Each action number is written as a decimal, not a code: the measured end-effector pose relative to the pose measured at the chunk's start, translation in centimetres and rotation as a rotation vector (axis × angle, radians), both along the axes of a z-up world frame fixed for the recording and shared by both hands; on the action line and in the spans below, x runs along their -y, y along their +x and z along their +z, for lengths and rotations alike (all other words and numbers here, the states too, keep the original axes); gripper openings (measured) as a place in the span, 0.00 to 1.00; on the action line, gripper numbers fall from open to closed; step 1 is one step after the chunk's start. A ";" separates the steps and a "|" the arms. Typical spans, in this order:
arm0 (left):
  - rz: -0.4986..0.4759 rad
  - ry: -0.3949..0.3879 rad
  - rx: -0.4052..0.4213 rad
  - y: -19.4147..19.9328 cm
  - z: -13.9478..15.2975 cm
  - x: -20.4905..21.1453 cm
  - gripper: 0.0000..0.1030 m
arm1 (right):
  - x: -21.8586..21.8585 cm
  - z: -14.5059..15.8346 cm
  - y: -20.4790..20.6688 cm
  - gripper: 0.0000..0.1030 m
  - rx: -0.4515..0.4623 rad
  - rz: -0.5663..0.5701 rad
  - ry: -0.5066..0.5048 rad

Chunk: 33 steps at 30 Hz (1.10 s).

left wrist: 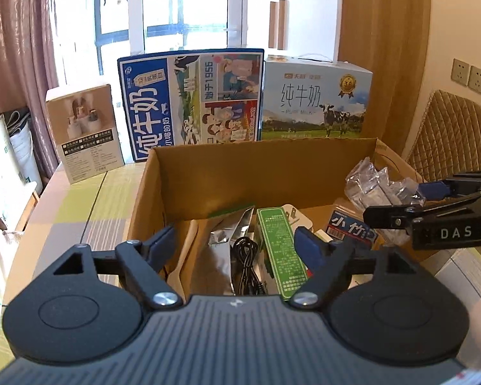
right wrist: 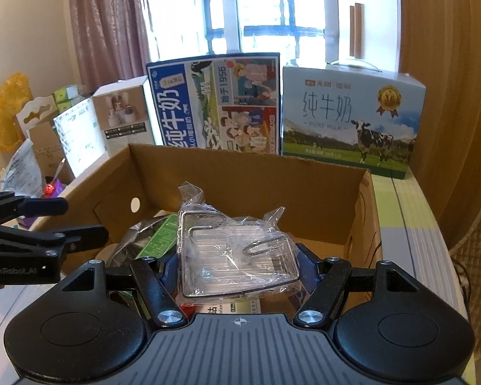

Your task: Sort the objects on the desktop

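A: Desktop objects, count in hand: one. Right gripper (right wrist: 239, 271) is clamped on a clear plastic packet (right wrist: 237, 250) with a wire frame inside, held over the cardboard box (right wrist: 240, 173), above its near half.

B: Left gripper (left wrist: 234, 240)?

A: Spread wide, carrying nothing, poised over the near left of the box.

B: Box contents, near to far?

A: Left wrist view: black cable (left wrist: 245, 266) at 6 o'clock, green-labelled box (left wrist: 280, 250) just beside it at 5, silver foil pouch (left wrist: 223, 240) at 7, pale wooden spoon (left wrist: 184, 256) against the left wall. A white plug adapter (left wrist: 296, 218) sits behind the green box; a blue-and-white pack (left wrist: 349, 229) lies at 3 o'clock.

B: Progress?

A: Judged well along: several items are already boxed, and the packet appears next to go in. What is left outside I cannot tell; little bare table shows near the box.

B: Surface?

A: Table (left wrist: 80, 211) with a pale green, grey and cream check covering.

B: Beyond, at 12 o'clock?

A: Blue milk carton (left wrist: 192, 106) standing on end, pale pure-milk carton (left wrist: 317, 102) at 1 o'clock, small brown product box (left wrist: 86, 131) at 10. Behind these a bright window (left wrist: 182, 9), pink curtain (left wrist: 12, 35) at 9, wood panelling at 2, wall sockets (left wrist: 469, 75) and a quilted chair back (left wrist: 455, 131) at 3.
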<state>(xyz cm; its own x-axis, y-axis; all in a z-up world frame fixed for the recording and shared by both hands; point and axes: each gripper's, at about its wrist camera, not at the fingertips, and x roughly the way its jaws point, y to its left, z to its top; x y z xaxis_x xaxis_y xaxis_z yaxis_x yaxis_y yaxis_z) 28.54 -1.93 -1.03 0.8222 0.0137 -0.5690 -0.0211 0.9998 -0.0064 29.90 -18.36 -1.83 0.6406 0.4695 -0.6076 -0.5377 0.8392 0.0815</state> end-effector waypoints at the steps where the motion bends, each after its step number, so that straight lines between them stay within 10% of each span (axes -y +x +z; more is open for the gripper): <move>1: 0.004 0.002 0.004 0.0 0.0 -0.1 0.78 | -0.1 -0.1 0.1 0.66 -0.005 -0.005 -0.001; 18: 0.051 0.012 0.018 -0.2 0.2 -0.7 0.86 | -1.7 0.2 1.6 0.66 -0.043 -0.020 -0.016; 22: 0.062 0.008 0.015 -0.1 0.2 -0.8 0.87 | -2.0 0.3 1.6 0.93 -0.028 0.003 0.015; 33: 0.074 0.003 0.012 -0.2 0.1 -0.7 0.89 | -1.7 0.2 1.3 0.93 -0.032 0.001 0.000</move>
<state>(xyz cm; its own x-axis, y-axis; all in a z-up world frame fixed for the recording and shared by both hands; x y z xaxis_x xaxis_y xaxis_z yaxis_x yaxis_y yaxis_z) 28.34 -1.27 -0.96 0.8255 0.0760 -0.5593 -0.0944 0.9955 -0.0040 31.20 -16.63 -1.66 0.6201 0.4706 -0.6277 -0.5359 0.8384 0.0992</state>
